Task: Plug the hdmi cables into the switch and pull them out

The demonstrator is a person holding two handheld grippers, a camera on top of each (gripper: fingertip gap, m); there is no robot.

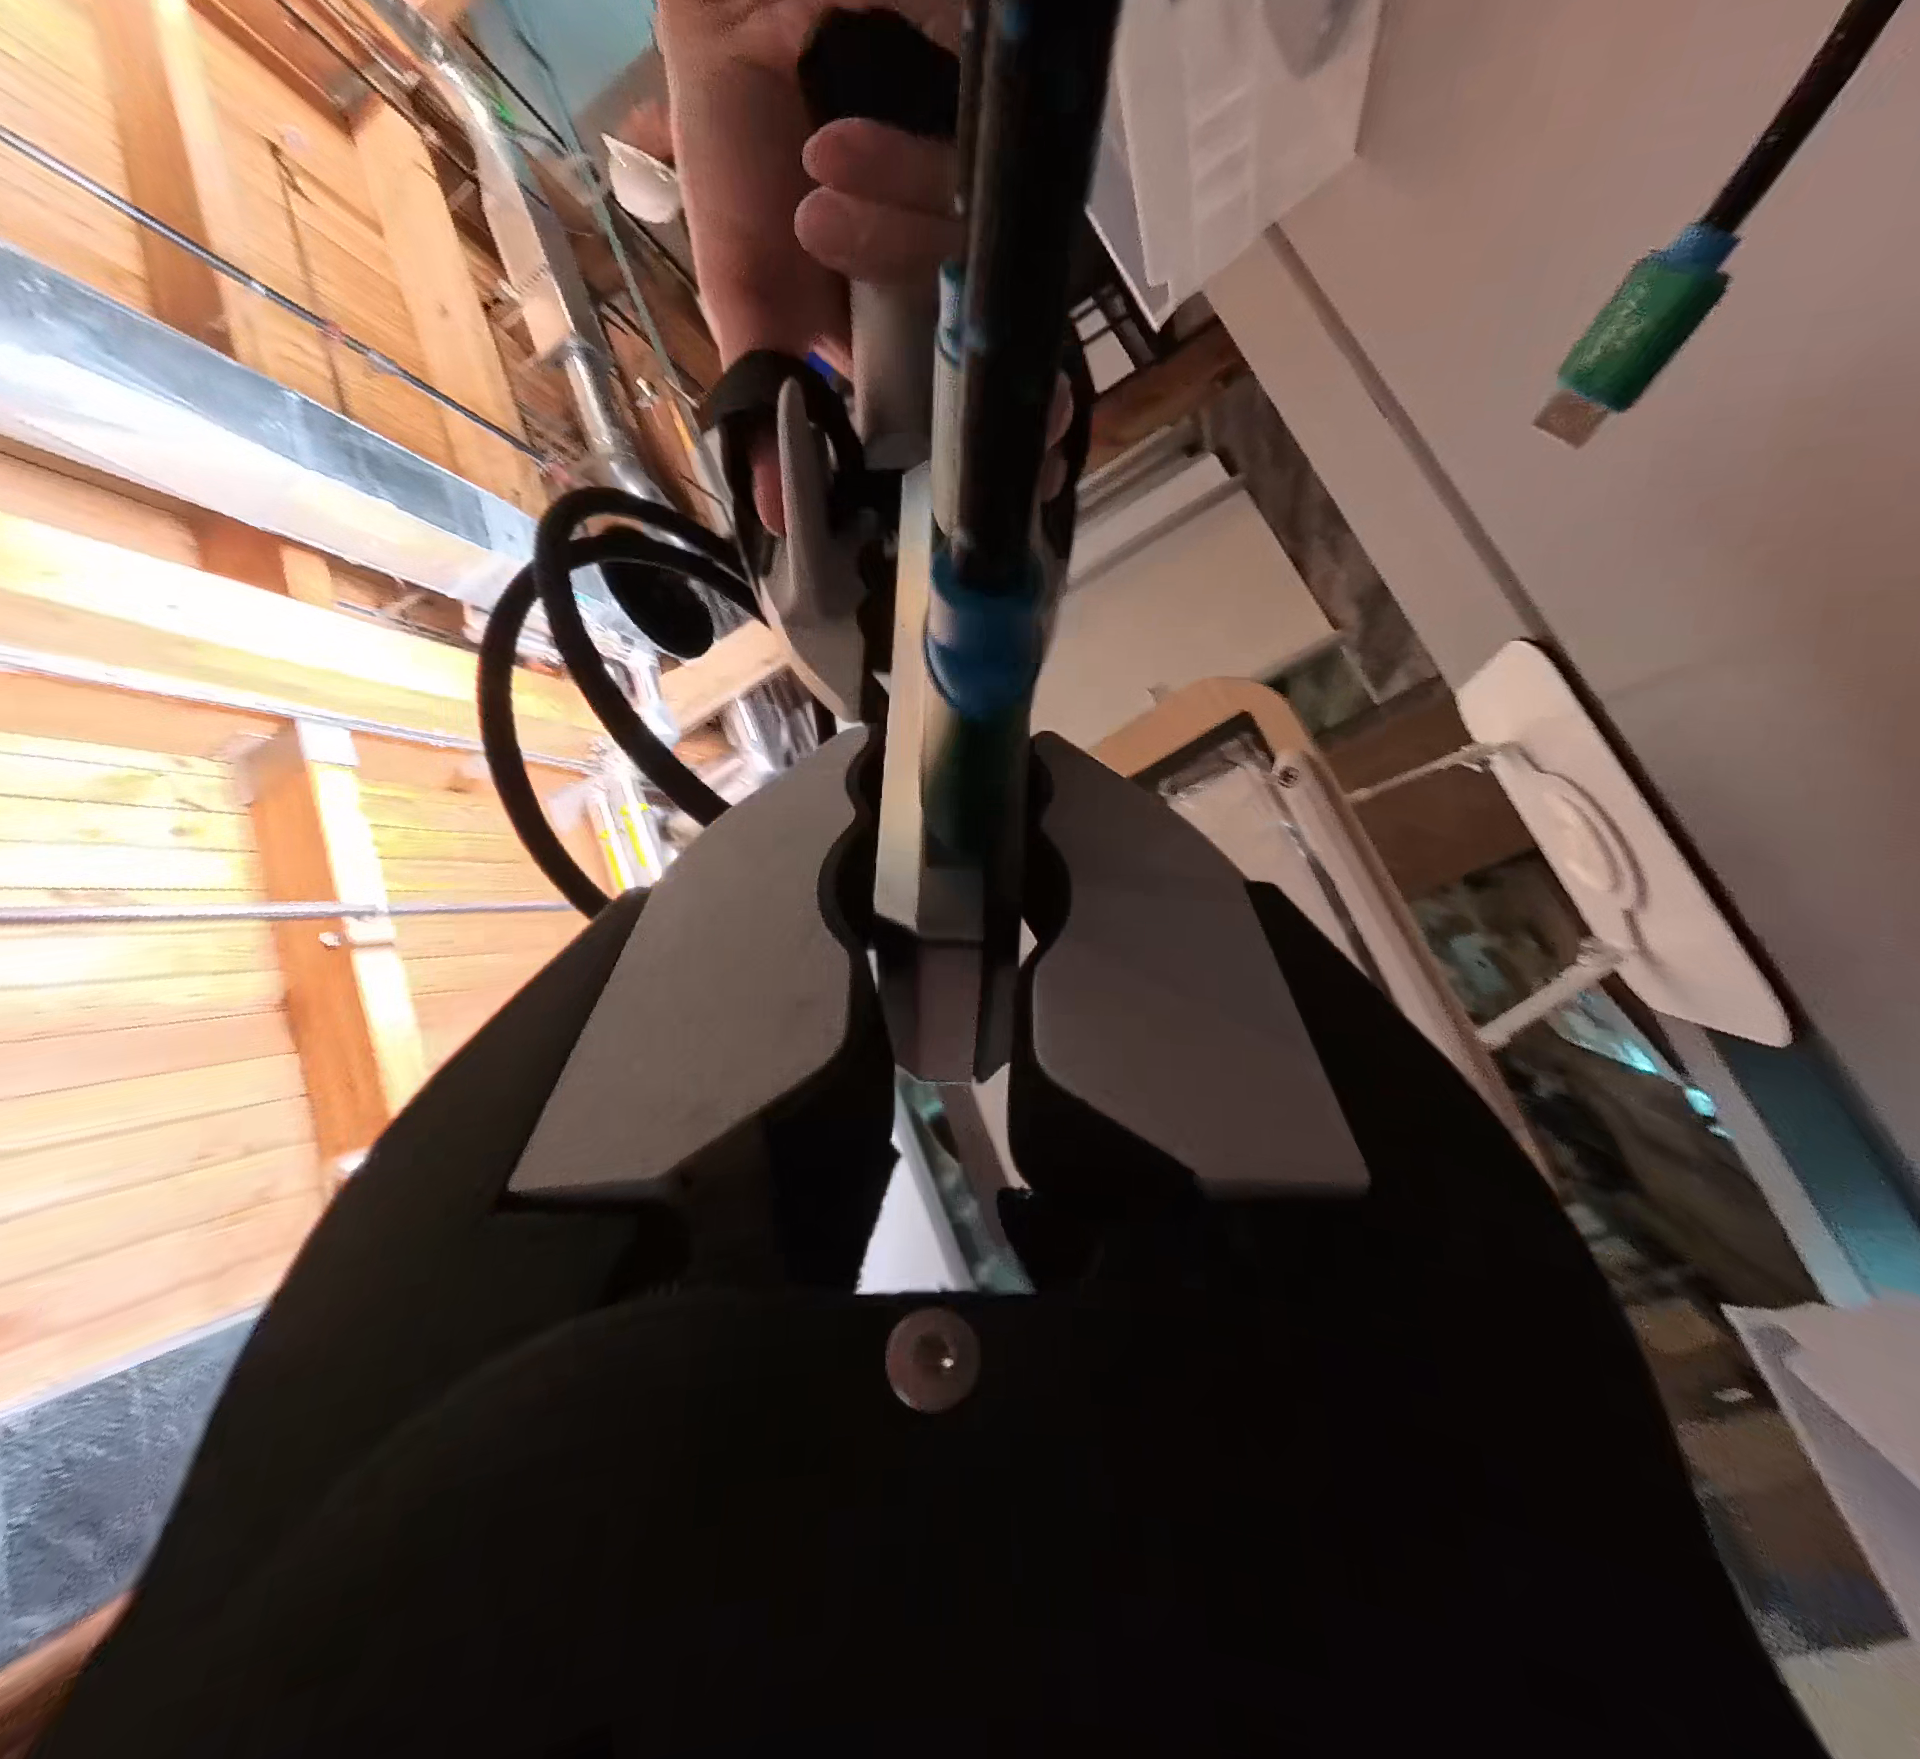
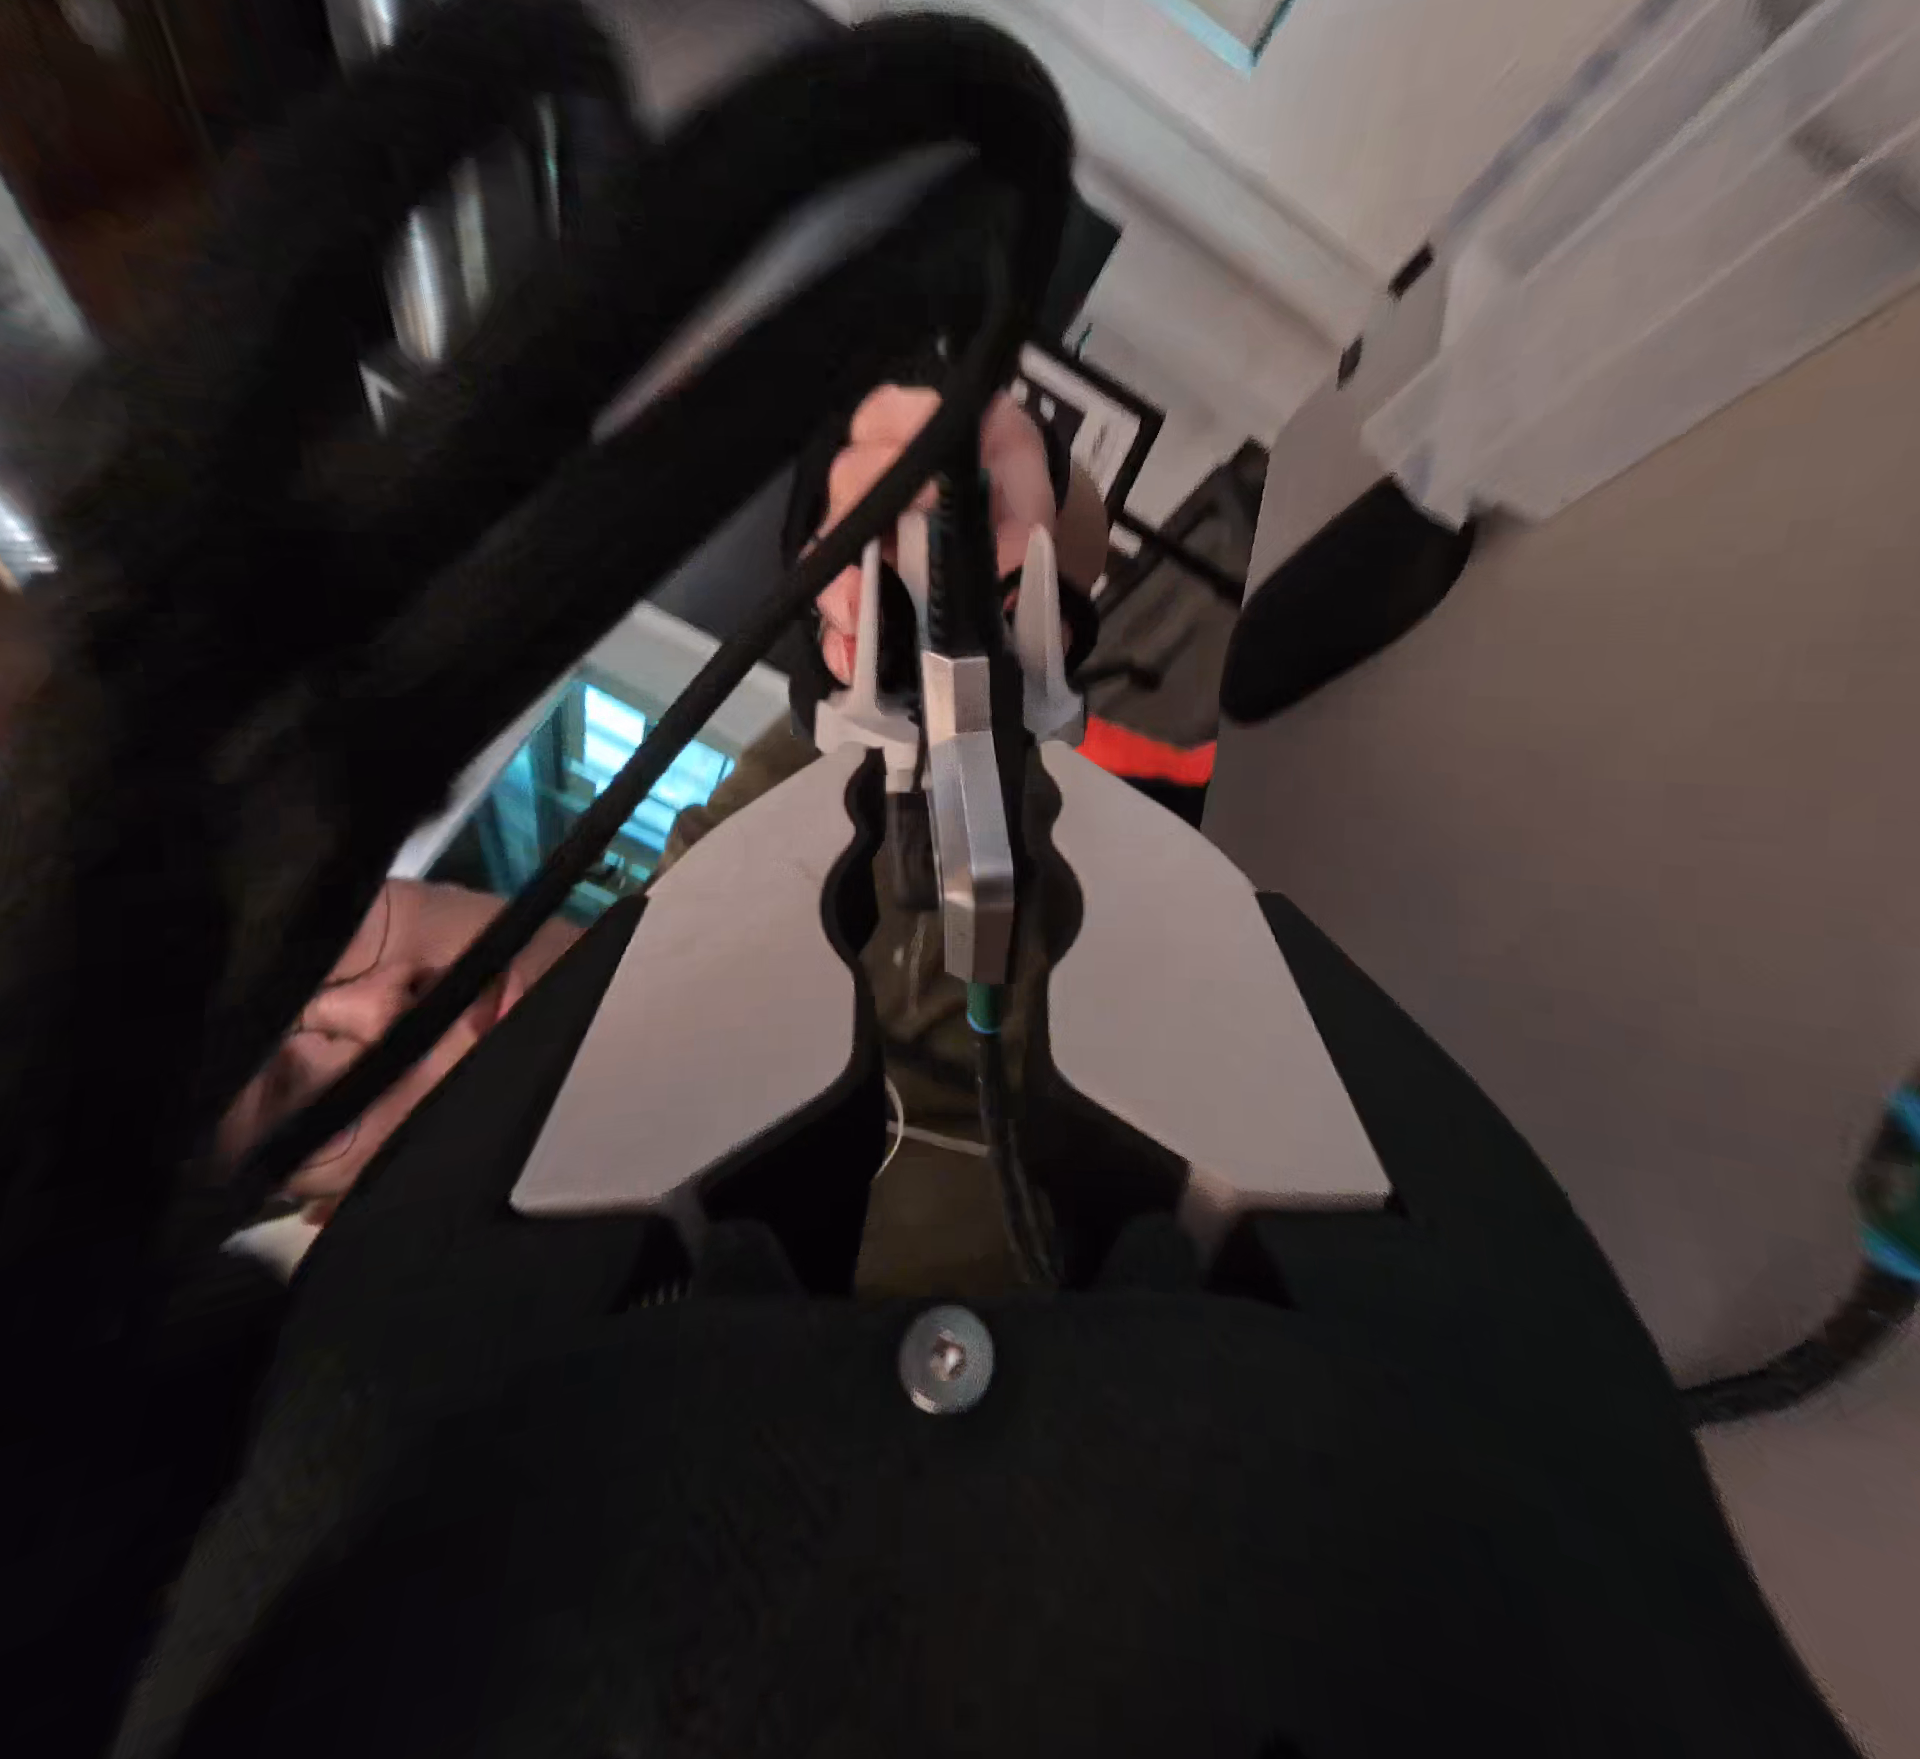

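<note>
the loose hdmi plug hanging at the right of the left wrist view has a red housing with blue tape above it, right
Not quite. In the left wrist view the loose HDMI plug has a green housing, not red. The blue tape above it is right.

No readable text, brand, number or sign found in either wrist view, sheets on the pale wall point(image 1: 1621, 182) too blurred to make out

Left claw point(image 1: 951, 836): black housing, two grey scalloped fingers point(image 1: 727, 961), silver screw point(image 1: 930, 1361) below them. Right claw point(image 2: 951, 868): same build, screw point(image 2: 945, 1358) below fingers.
</note>
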